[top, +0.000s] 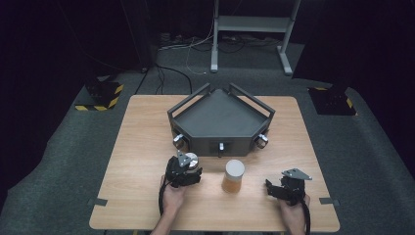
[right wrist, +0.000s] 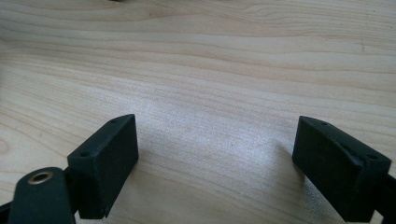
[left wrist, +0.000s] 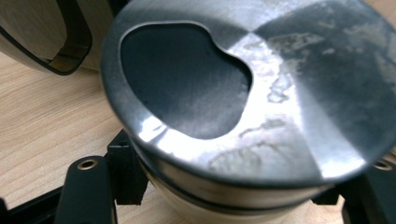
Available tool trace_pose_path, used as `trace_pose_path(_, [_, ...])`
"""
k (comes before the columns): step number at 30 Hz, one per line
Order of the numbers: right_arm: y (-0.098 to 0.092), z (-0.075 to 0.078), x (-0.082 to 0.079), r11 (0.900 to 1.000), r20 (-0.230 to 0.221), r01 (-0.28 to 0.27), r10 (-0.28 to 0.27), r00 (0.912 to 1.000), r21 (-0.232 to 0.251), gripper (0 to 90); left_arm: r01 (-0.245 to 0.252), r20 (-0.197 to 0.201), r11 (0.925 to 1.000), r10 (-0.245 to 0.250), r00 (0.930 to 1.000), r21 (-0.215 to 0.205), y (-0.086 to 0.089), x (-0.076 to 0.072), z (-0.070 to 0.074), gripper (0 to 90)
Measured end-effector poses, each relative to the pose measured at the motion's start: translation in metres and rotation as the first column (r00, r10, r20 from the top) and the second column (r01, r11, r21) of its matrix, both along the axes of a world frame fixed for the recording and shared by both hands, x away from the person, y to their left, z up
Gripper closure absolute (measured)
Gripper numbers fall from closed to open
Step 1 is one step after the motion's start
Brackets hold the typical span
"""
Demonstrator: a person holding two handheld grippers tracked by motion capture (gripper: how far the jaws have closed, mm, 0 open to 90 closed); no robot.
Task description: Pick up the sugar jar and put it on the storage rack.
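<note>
- My left tongs (top: 192,165) pinch a metal-lidded container (top: 191,159) resting on the wooden surface (top: 137,147), just before the grey tray (top: 220,117).
- My right tongs (top: 274,188) rest spread wide over bare wood, gripping nothing.
- The left gripper view reveals a dark shaped recess (left wrist: 184,79) in the lid.
- One amber jar (top: 234,176) stands between my two hands.

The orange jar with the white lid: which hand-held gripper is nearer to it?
Left. The left hand-held gripper, shut on a metal can, sits just left of the orange jar. The right hand-held gripper, open over the table, is slightly farther.
</note>
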State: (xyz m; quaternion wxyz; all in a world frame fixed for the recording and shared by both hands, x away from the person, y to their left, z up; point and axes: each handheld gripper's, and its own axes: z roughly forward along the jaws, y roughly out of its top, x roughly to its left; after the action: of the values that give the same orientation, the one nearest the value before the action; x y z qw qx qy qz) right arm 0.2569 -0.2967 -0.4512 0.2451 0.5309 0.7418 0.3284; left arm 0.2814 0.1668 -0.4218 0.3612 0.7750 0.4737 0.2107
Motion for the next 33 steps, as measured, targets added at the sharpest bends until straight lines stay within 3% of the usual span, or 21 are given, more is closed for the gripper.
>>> trace_pose_path(11, [0.0, 0.0, 0.0, 1.0, 0.001, -0.001, 0.001, 1.0, 0.0, 14.6, 0.078, -0.009, 0.9965, -0.078, 0.9969, 0.028, 0.0, 0.005, 0.028, 31.1])
trace_pose_path(12, [0.0, 0.0, 0.0, 1.0, 0.001, -0.001, 0.001, 1.0, 0.0, 14.6, 0.065, -0.004, 0.9979, -0.065, 0.9979, -0.001, -0.002, 0.003, 0.028, 31.1])
trace_pose_path(16, [0.0, 0.0, 0.0, 1.0, 0.001, -0.001, 0.001, 1.0, 0.0, 14.6, 0.087, -0.009, 0.9962, -0.087, 0.9962, -0.01, -0.001, 0.007, 0.039, 31.1])
trace_pose_path(17, [0.0, 0.0, 0.0, 1.0, 0.001, -0.001, 0.001, 1.0, 0.0, 14.6, 0.118, -0.021, 0.9929, -0.117, 0.9929, 0.019, 0.002, 0.011, 0.047, 31.1])
trace_pose_path(33, [0.0, 0.0, 0.0, 1.0, 0.001, -0.001, 0.001, 1.0, 0.0, 14.6, 0.197, -0.035, 0.9801, -0.198, 0.9796, -0.023, 0.006, 0.031, 0.093, 31.1])
